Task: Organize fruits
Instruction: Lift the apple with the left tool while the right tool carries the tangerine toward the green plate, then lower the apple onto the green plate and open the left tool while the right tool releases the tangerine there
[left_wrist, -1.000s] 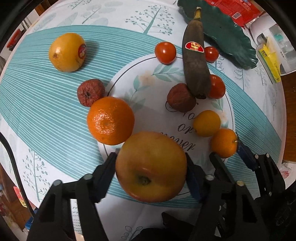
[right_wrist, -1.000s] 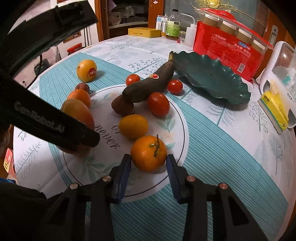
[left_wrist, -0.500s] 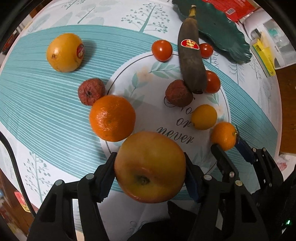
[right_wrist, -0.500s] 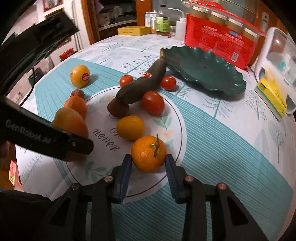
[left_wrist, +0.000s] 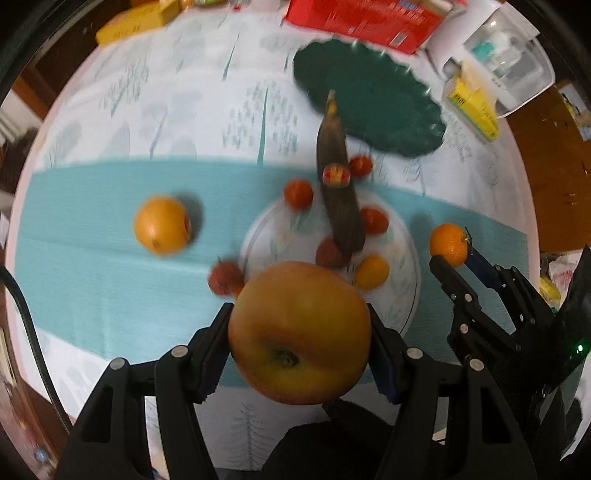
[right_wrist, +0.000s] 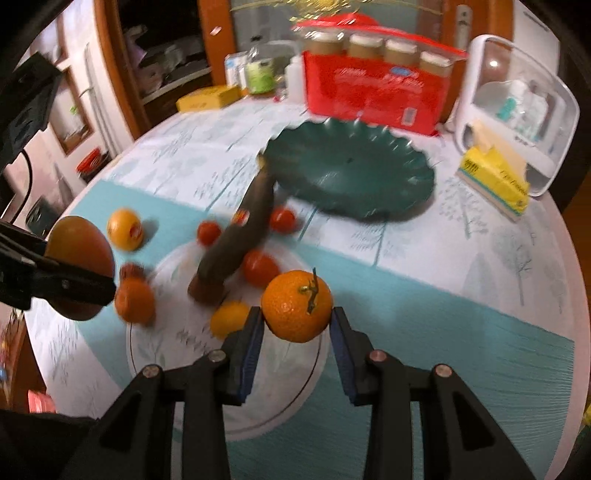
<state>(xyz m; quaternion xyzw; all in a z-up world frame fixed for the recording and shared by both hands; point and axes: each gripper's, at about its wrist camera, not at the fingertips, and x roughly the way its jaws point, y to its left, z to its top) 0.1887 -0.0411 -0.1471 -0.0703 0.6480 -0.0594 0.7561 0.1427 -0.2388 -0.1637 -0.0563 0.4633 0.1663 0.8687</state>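
Two fruits held over a patterned bench in a cluttered room

Our left tongs are closed on the apple and our right tongs on the tangerine, both above the near edge of the bench; its cloth shows a teal band, tree prints and a white circle. The green plate, red box and white container stand toward the far edge, with wooden cabinets behind.
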